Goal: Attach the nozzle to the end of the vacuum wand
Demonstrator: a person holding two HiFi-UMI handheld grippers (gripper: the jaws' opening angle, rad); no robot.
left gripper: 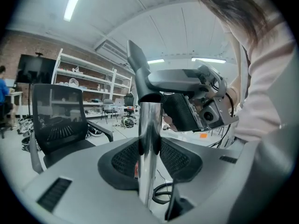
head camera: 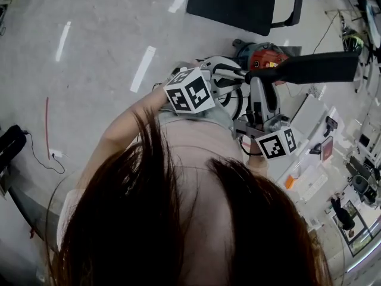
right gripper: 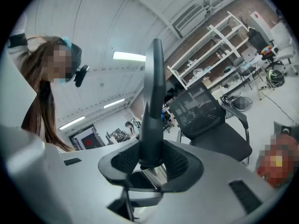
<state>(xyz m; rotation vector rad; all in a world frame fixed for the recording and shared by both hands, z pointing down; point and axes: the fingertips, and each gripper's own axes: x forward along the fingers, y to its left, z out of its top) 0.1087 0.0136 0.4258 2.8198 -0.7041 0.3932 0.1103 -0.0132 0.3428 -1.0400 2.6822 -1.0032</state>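
A shiny chrome vacuum wand (left gripper: 148, 148) stands upright between the pads of my left gripper (left gripper: 149, 161), which is shut on it. A long black crevice nozzle (right gripper: 153, 111) sits on the wand's end; its collar (left gripper: 149, 96) meets the chrome tube. My right gripper (right gripper: 150, 158) is shut on the nozzle's base, with a bit of the wand (right gripper: 158, 175) showing just below. In the head view the nozzle (head camera: 309, 68) points right, the left gripper (head camera: 229, 73) holds from the left and the right gripper (head camera: 262, 91) from below. The wand is mostly hidden there.
A black office chair (head camera: 238, 2) stands ahead on the grey floor. A red and teal vacuum body (head camera: 265, 55) lies behind the grippers. White shelving (left gripper: 88, 83) lines the wall. A table with gear (head camera: 312, 159) is at the right. A cable (head camera: 47, 148) lies at left.
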